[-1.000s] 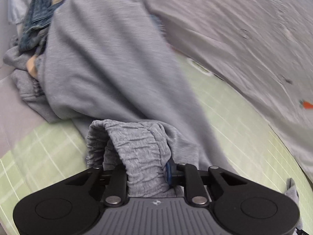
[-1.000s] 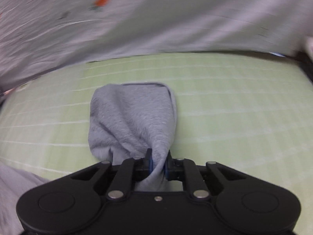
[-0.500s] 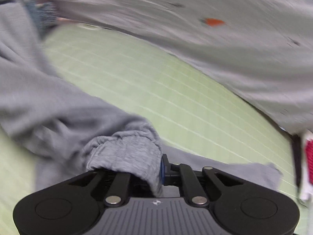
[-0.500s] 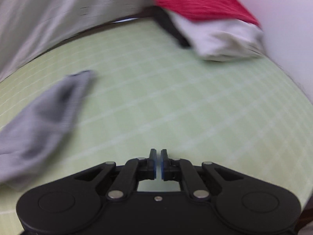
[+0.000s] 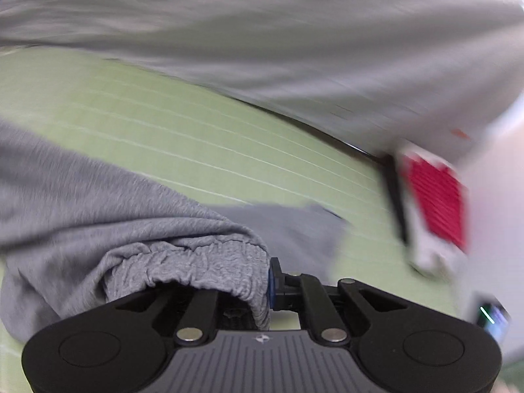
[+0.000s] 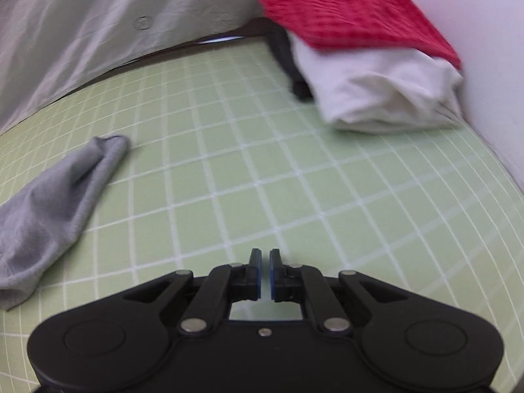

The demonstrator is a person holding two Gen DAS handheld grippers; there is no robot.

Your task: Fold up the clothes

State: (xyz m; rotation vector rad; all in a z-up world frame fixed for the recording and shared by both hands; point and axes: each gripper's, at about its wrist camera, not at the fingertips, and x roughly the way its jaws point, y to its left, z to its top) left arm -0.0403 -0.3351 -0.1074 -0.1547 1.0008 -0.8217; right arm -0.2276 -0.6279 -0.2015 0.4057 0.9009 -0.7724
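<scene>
a stack of folded clothes (image 6: 376, 65) crowds the green mat's (image 6: 294, 163) far right corner — open mat elsewhere. left gripper (image 5: 262, 281) clamps the grey pants (image 5: 98, 213) by the waistband; right gripper (image 6: 265, 273) nearly closed, empty.

The left gripper (image 5: 258, 281) clamps the grey sweatpants' (image 5: 196, 258) elastic waistband over a green mat (image 5: 183, 137).

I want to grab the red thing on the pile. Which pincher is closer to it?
Probably the right gripper: the red cloth lies ahead, slightly right, across bare green mat. The left gripper, clamping the grey garment, sees it far off at its right edge.
</scene>
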